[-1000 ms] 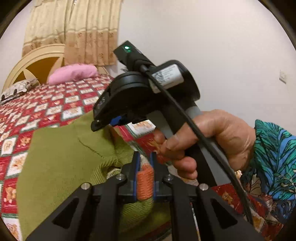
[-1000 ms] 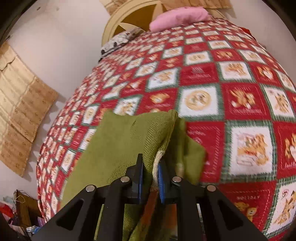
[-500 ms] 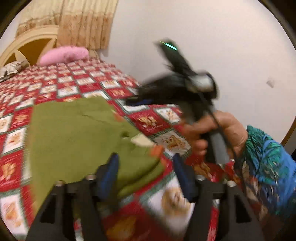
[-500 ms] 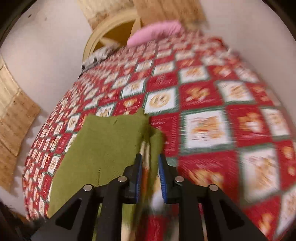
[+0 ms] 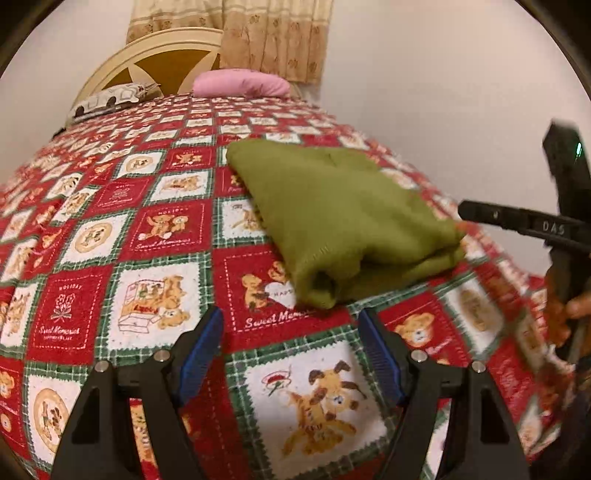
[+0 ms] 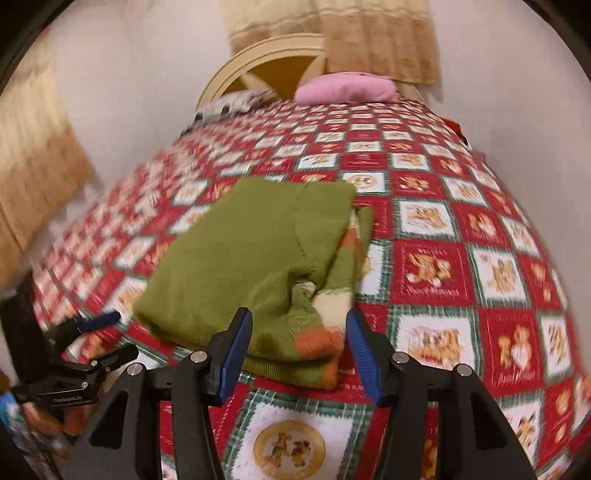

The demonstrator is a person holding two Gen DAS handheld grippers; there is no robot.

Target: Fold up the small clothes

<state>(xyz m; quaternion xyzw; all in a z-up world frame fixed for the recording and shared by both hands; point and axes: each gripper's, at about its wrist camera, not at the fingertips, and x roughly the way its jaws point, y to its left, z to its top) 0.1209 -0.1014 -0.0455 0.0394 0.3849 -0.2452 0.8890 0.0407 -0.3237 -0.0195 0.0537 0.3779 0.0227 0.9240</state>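
Both tongs — left tongs (image 5: pixel 291 354) and right tongs (image 6: pixel 297 350) — have just been opening, empty, to release the folded green sweater (image 6: pixel 255 258) near the bed's (image 6: pixel 461 229) foot edge.

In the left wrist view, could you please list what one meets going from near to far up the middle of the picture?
Left claw → bedspread → green sweater → pink pillow → headboard → curtain.
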